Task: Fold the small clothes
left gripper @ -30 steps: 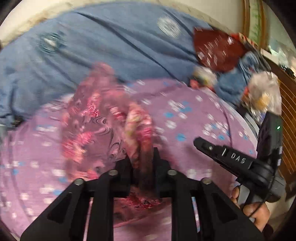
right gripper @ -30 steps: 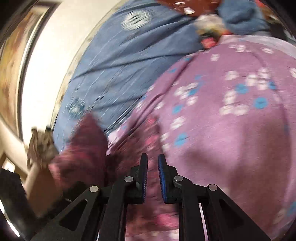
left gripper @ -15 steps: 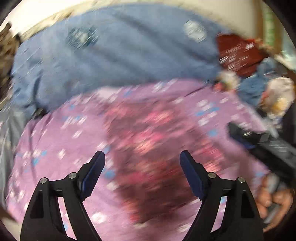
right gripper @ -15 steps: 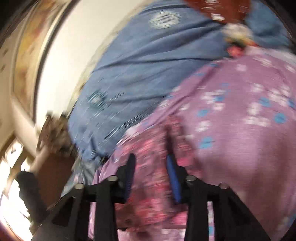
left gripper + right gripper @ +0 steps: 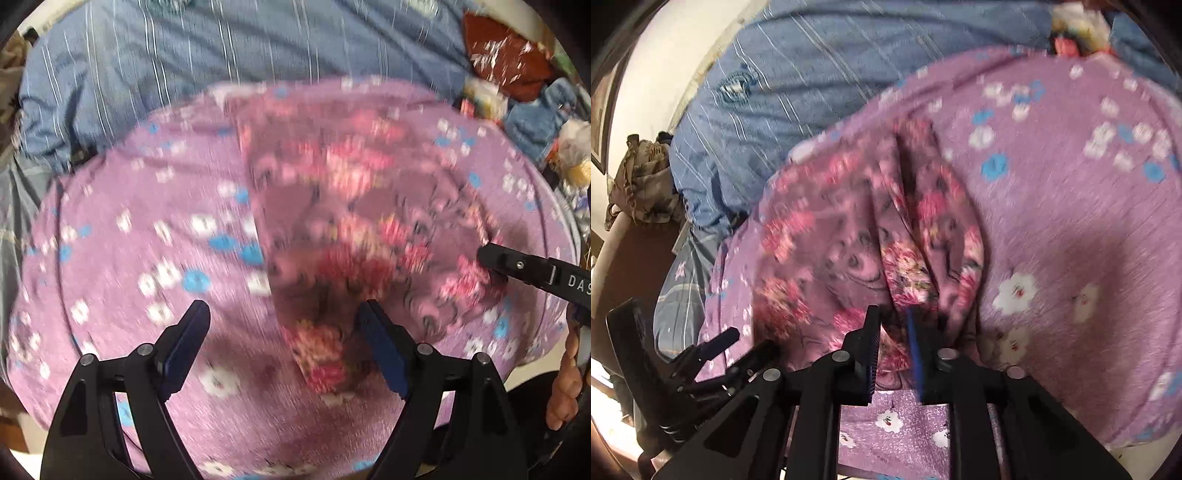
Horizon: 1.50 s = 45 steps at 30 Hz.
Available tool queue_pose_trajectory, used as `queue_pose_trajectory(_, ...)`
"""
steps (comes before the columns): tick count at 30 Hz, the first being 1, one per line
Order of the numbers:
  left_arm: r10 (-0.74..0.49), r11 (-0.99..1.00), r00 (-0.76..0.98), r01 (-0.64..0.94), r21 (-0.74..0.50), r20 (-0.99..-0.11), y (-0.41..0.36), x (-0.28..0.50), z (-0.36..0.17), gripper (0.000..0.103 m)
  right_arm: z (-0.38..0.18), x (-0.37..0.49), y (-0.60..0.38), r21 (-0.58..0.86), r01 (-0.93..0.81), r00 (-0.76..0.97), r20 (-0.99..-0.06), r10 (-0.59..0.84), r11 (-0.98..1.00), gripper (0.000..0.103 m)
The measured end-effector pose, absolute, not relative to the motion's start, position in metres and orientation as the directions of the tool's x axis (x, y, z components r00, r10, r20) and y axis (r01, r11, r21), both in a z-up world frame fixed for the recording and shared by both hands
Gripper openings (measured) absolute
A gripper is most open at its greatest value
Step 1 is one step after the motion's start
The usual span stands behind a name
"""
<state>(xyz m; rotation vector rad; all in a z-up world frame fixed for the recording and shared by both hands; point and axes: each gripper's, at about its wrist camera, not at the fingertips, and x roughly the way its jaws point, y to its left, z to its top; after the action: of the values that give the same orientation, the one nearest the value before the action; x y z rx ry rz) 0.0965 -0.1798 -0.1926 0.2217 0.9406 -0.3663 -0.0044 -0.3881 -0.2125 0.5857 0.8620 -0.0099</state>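
Item: small floral garment [image 5: 354, 229], dark pink with red blossoms. Location: lying on the purple flowered cloth [image 5: 147, 258] that serves as the folding surface, directly ahead of both grippers; a blue striped bedcover [image 5: 221, 66] lies beyond it. In the left wrist view the garment's near corner reaches down between the left fingers.

Left gripper [image 5: 284, 332]: jaws spread wide, nothing clamped. The garment's near end lies beneath the gap, closer to the right-hand finger; judged released so the cloth can settle flat.

Right gripper [image 5: 894, 336]: jaws closing, narrow, with a bunched ridge of the garment between the pads [image 5: 873, 347]. Cloth pleats fan away from the pinch, suggesting the fabric is gathered and drawn toward this gripper. Whether the pads already press firmly is hard to tell through the blur; the gathered folds point to a grip. Seen from the left wrist view, this gripper enters from the right with its tip on the garment's far-right edge.

Condition: garment partly spread, wrinkled near the pinch; fold judged unfinished.

Background, beyond the left gripper to its right: heap of other textiles [image 5: 509, 59], not involved
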Motion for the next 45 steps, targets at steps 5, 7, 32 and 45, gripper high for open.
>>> queue_pose_trajectory(5,-0.233,0.918,0.604,0.396,0.033,-0.762,-0.183,0.127,-0.171,0.085,-0.164,-0.007,-0.389,0.451,0.225,0.796,-0.597,0.104,0.864,0.038)
queue_pose_trajectory(7,-0.221,0.925,0.62,0.378,0.04,-0.753,-0.186,0.152,-0.17,0.085,-0.156,0.017,-0.383,0.431,0.202,0.792,-0.6,0.112,0.88,0.035)
queue_pose_trajectory(32,-0.242,0.939,0.691,0.345,0.016,-0.681,-0.163,0.175,-0.162,0.088,-0.187,0.053,-0.359,0.367,0.284,0.672,-0.735,0.09,0.886,0.018)
queue_pose_trajectory(45,-0.246,0.939,0.727,0.343,0.03,-0.641,-0.15,0.143,-0.158,0.09,-0.157,0.032,-0.345,0.378,0.242,0.775,-0.63,0.057,0.893,0.061)
